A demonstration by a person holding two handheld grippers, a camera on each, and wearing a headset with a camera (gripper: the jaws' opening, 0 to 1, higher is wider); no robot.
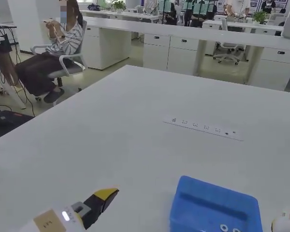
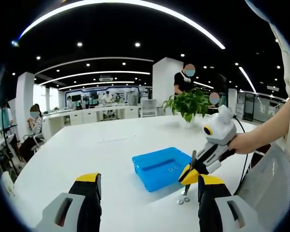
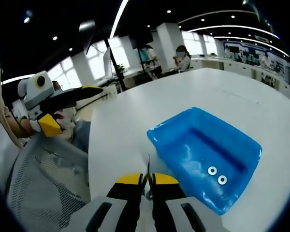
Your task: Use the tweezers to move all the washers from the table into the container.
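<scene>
Now, seemingly mid-transfer — two washers [image 3: 212, 170] lie in the tray [image 3: 183, 126], two loose washers [image 2: 180, 201] on the table [image 2: 87, 150] beside it, lower right of the left gripper view; right gripper [image 3: 148, 180] jaws pinch the tweezers [image 3: 148, 166], left gripper [image 2: 147, 179] jaws spread, empty — next likely needs tips straddling one.

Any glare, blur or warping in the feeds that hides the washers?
Head view: even light, sharp; container washers sit close to the bottom edge. Left gripper view: heavy fisheye bend, table washers tiny but visible. Right gripper view: edges warped, soft sheen on the blue container, washers inside crisp.
</scene>
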